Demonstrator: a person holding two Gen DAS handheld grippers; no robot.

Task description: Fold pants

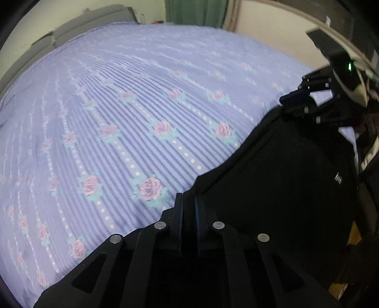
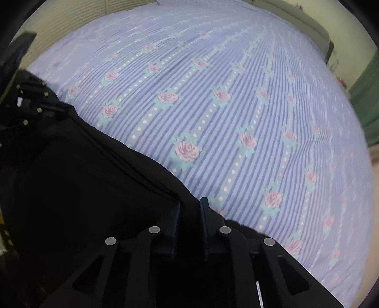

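Observation:
The black pants (image 1: 279, 180) hang stretched between my two grippers above the bed. My left gripper (image 1: 188, 199) is shut on the pants' top edge at one end. My right gripper (image 2: 191, 203) is shut on the same edge at the other end; the pants (image 2: 71, 170) spread to its left. Each gripper shows in the other's view: the right one (image 1: 293, 97) at the upper right, the left one (image 2: 30, 106) at the upper left. The lower part of the pants is hidden.
A lilac striped bedsheet (image 1: 132, 113) with pink roses covers the bed below and also fills the right wrist view (image 2: 236, 94). A grey headboard (image 1: 71, 26) and a green curtain (image 1: 196, 9) lie beyond the bed.

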